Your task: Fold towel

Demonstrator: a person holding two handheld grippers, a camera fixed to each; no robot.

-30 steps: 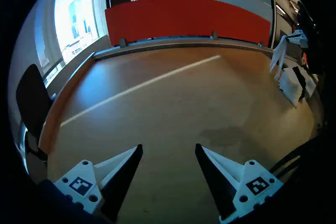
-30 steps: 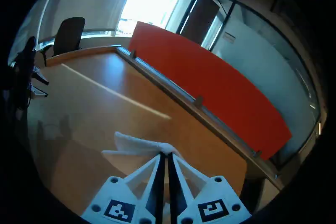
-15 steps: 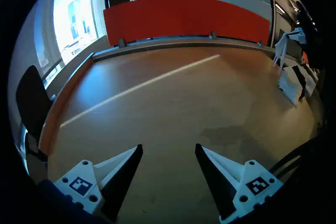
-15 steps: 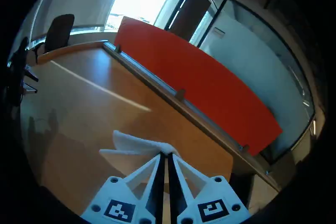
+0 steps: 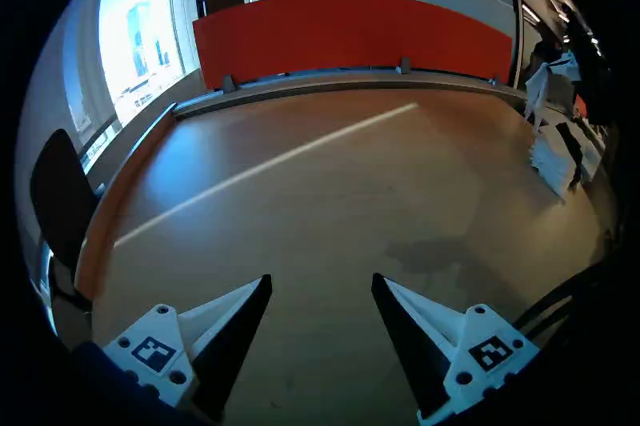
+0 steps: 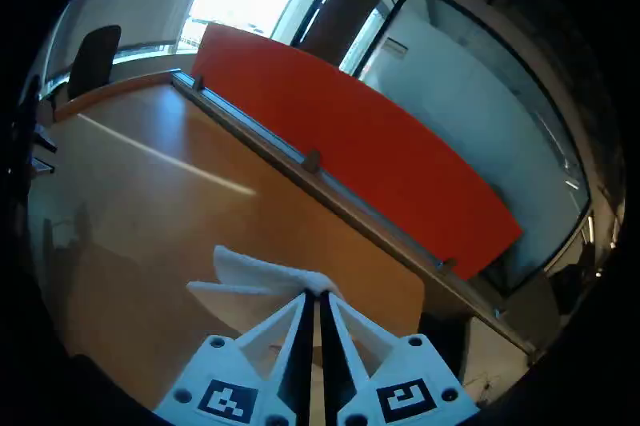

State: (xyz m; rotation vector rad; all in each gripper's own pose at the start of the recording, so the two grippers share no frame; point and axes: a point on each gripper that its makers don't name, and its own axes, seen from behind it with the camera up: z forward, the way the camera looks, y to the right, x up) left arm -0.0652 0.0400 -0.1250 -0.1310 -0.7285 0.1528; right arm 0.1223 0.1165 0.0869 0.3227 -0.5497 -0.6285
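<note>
Between right gripper fingers, white towel

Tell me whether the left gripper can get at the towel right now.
Likely yes, after a move across. The left gripper is open above the wooden table with nothing in its path; the towel is pinched in the shut right gripper, off to one side.

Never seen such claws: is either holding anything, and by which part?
The right claw pinches a bunched fold of the white towel; the left claw holds nothing.
</note>
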